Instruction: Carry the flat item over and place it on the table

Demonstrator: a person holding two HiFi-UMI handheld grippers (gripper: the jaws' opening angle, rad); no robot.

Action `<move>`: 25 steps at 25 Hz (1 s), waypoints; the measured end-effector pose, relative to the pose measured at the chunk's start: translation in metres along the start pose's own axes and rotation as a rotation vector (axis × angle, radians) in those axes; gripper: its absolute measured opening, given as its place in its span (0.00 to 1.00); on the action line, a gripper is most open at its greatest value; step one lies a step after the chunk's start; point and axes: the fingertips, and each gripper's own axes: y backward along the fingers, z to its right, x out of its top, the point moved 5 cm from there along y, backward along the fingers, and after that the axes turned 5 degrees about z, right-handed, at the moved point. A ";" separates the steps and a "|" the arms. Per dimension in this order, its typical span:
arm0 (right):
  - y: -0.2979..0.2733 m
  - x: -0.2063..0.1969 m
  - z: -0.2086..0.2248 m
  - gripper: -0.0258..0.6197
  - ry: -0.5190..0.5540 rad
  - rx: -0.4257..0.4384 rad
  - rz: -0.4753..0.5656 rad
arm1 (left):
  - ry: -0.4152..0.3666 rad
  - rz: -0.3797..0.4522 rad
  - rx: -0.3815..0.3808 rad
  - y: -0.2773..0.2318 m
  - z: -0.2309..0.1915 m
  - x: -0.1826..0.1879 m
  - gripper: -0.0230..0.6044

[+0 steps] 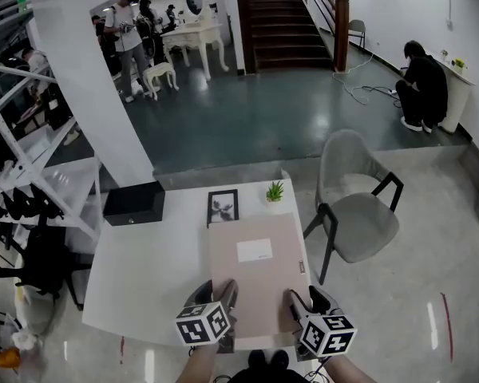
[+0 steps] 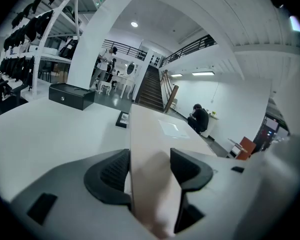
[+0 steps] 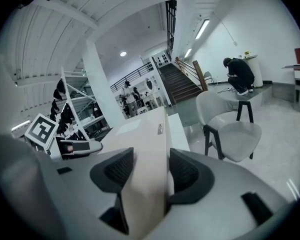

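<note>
A flat pale pink box (image 1: pixel 256 274) with a white label lies over the right part of the white table (image 1: pixel 152 274). My left gripper (image 1: pixel 226 309) is shut on its near left corner, and my right gripper (image 1: pixel 298 309) is shut on its near right corner. In the left gripper view the box (image 2: pixel 150 149) runs between the dark pads (image 2: pixel 114 169) and away over the table. In the right gripper view the box (image 3: pixel 145 149) is clamped edge-on between both pads (image 3: pixel 182 171). Whether the box rests on the table or hovers just above it, I cannot tell.
On the table beyond the box stand a small framed picture (image 1: pixel 223 207), a little potted plant (image 1: pixel 275 191) and a black case (image 1: pixel 133 203). A grey chair (image 1: pixel 355 206) is right of the table, white shelving (image 1: pixel 32 174) at left. People are far off by the stairs.
</note>
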 end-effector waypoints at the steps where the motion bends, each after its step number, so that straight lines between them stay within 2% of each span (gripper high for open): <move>1: -0.001 -0.001 0.001 0.39 -0.001 -0.006 -0.002 | 0.001 -0.005 -0.004 -0.003 -0.001 0.000 0.45; 10: -0.014 -0.003 0.011 0.39 -0.002 -0.045 -0.013 | 0.004 -0.036 -0.022 -0.026 -0.003 -0.002 0.45; 25: -0.048 -0.005 0.033 0.39 -0.014 -0.080 -0.062 | -0.002 -0.096 -0.004 -0.072 -0.008 -0.004 0.45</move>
